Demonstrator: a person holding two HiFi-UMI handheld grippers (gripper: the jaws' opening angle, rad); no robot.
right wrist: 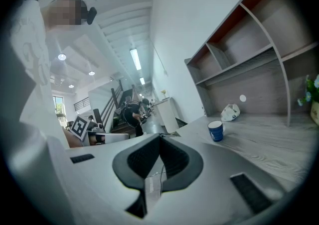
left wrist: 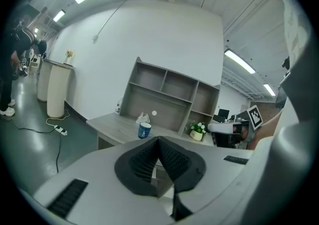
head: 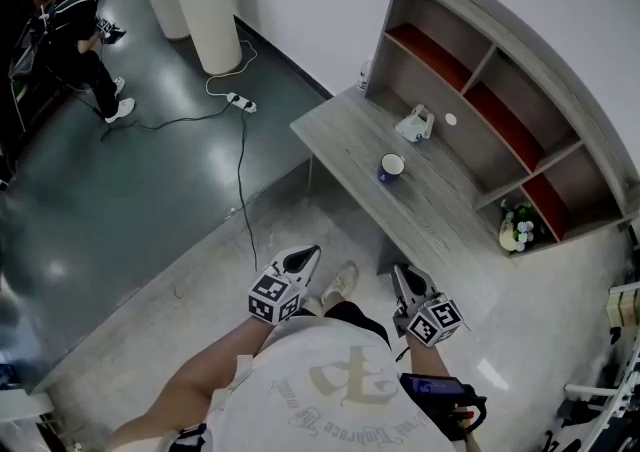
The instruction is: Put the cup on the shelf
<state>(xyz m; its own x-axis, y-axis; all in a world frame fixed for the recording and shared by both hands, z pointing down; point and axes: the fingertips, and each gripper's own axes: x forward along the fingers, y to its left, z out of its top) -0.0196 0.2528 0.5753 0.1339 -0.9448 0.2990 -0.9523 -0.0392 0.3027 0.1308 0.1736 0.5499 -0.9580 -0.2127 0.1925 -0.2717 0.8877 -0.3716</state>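
Desk with cup, white object just behind (flowerpot well apart)

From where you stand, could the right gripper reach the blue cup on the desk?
Probably, leaning in: nothing stands between the right gripper and the cup, though the shut jaws must open first.

Cup: blue, white inside. Tabletop: pale grey wood grain. Shelf: same grey grain, red panels inside the compartments. Left gripper and right gripper: black ribbed jaws, black-and-white square markers. Floor: dark, glossy green-grey.
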